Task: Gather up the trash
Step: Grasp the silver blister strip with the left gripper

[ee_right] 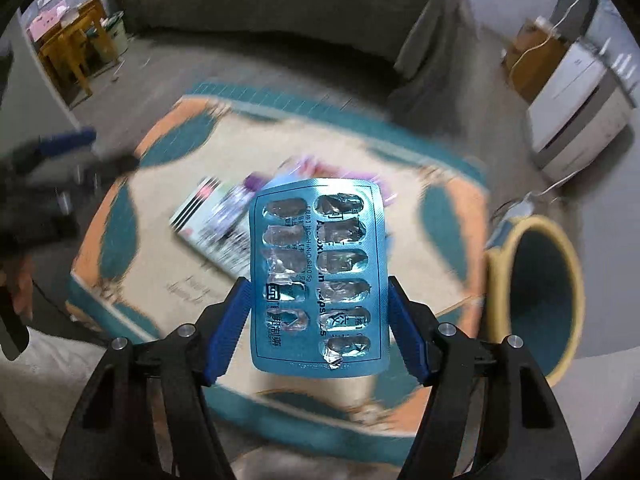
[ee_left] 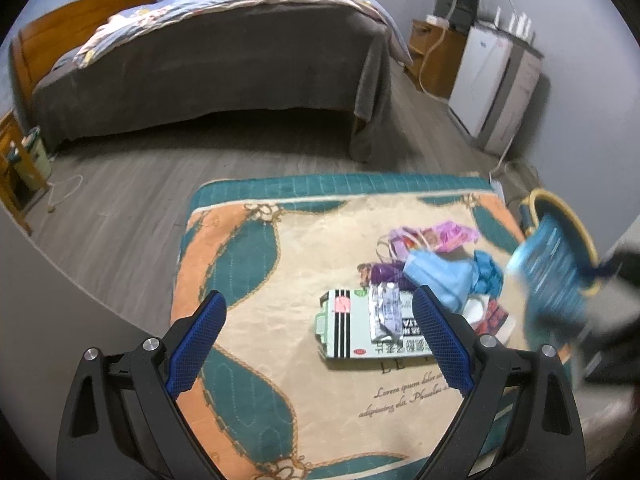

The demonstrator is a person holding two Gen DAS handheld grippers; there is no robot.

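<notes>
My right gripper (ee_right: pixel 319 294) is shut on a blue empty pill blister pack (ee_right: pixel 318 276) and holds it in the air above the table edge, left of the blue bin (ee_right: pixel 540 304). The pack also shows blurred in the left wrist view (ee_left: pixel 548 276), in front of the bin (ee_left: pixel 568 224). My left gripper (ee_left: pixel 320 304) is open and empty above the patterned table cover (ee_left: pixel 260 280). On the cover lies a trash pile: a green-white box (ee_left: pixel 352 332), a silver blister strip (ee_left: pixel 386 310), a blue face mask (ee_left: pixel 436 276), a purple wrapper (ee_left: pixel 386 272) and a pink wrapper (ee_left: pixel 440 236).
A bed (ee_left: pixel 224 60) with a grey cover stands behind the table. A white cabinet (ee_left: pixel 496 80) and a wooden stand (ee_left: pixel 432 56) are along the right wall. A wooden nightstand (ee_left: pixel 12 168) is at the far left. A cable lies on the wood floor (ee_left: pixel 68 188).
</notes>
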